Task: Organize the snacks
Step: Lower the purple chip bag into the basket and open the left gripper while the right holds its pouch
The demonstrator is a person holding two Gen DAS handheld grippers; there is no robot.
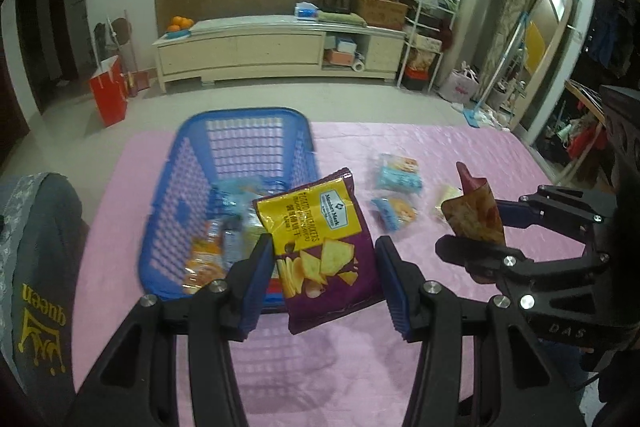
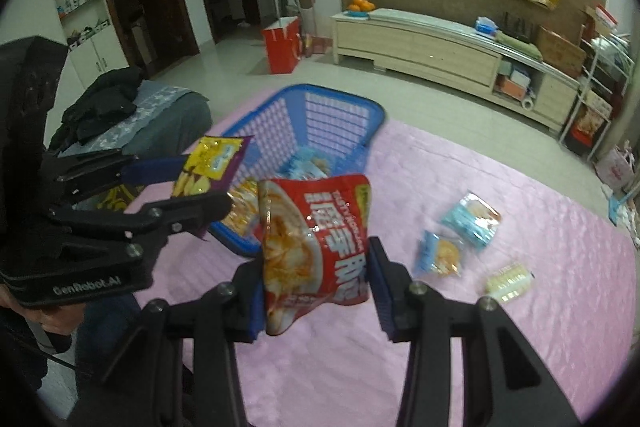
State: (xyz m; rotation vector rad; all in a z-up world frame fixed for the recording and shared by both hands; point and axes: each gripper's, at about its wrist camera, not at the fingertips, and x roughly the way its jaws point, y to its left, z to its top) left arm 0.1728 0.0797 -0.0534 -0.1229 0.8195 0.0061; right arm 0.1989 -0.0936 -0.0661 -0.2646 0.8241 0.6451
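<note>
Presently, my left gripper (image 1: 324, 275) has its fingers closed on a purple-and-yellow chip bag (image 1: 320, 251), held in the air just beside the near right corner of the blue basket (image 1: 240, 123). My right gripper (image 2: 316, 287) has its fingers clamped on a red snack bag (image 2: 316, 243), likewise lifted above the pink-covered desk (image 2: 480, 347). From the right wrist view, two blue packets (image 2: 472, 213) and a pale packet (image 2: 508, 281) lie on the desk at three o'clock of the red bag. The basket already holds several snacks (image 1: 202, 259).

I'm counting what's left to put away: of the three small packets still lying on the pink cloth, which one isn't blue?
The pale cream-yellow packet, lying farthest from the blue plastic basket. The other two have light-blue wrappers.
</note>
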